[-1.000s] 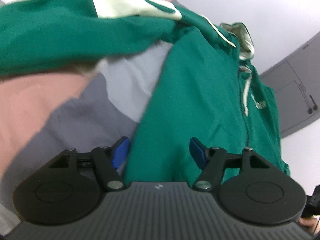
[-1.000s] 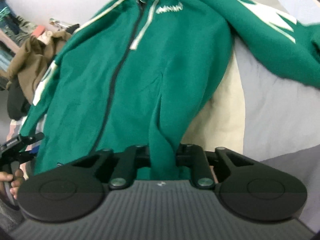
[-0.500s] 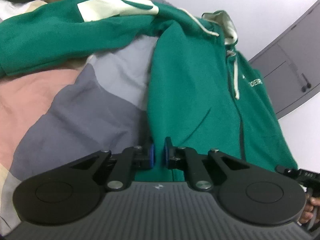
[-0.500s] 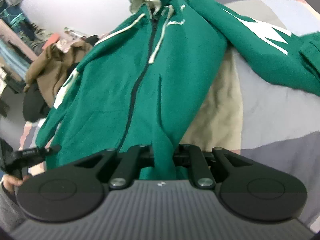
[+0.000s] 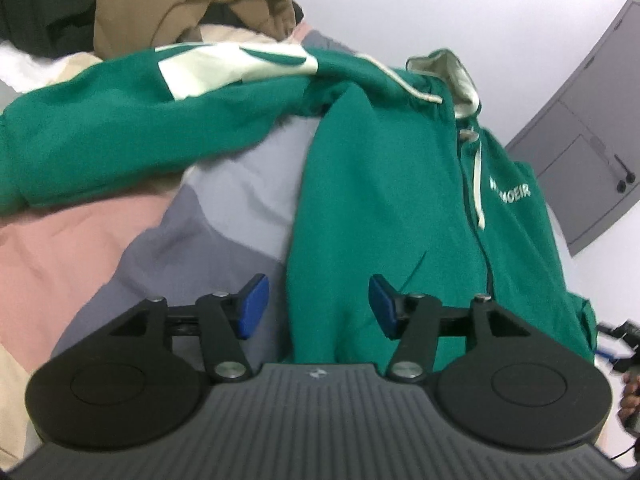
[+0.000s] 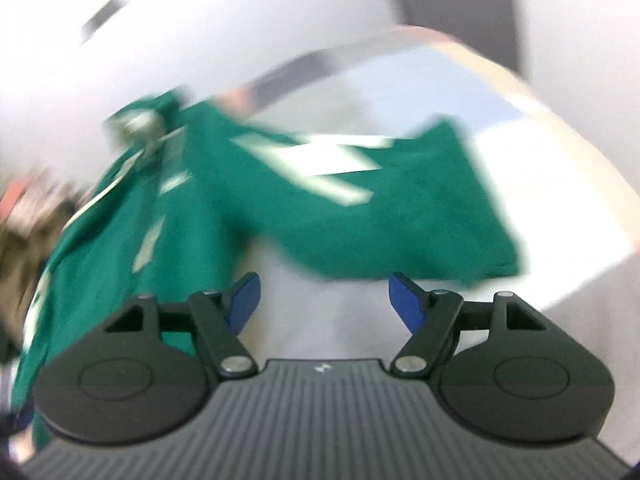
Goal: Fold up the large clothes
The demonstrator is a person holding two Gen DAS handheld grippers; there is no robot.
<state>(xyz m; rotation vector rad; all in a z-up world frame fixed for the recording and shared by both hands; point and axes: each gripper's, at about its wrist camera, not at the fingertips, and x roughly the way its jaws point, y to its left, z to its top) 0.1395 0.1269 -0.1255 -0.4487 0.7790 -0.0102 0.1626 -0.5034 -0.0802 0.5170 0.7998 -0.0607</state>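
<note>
Green hoodie [image 5: 400,208] is lying face-up on the bed [image 5: 120,240], sleeves spread. Both hand-held grippers, left [image 5: 318,306] and right [image 6: 324,302], are hanging released, gripping nothing. Risk: a one-sided regrasp bunching the hem.

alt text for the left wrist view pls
An open left gripper, blue-padded fingers apart, hovers over the hem of a green zip hoodie spread on a patchwork bedspread. One sleeve stretches left; brown clothes are piled behind.
</note>
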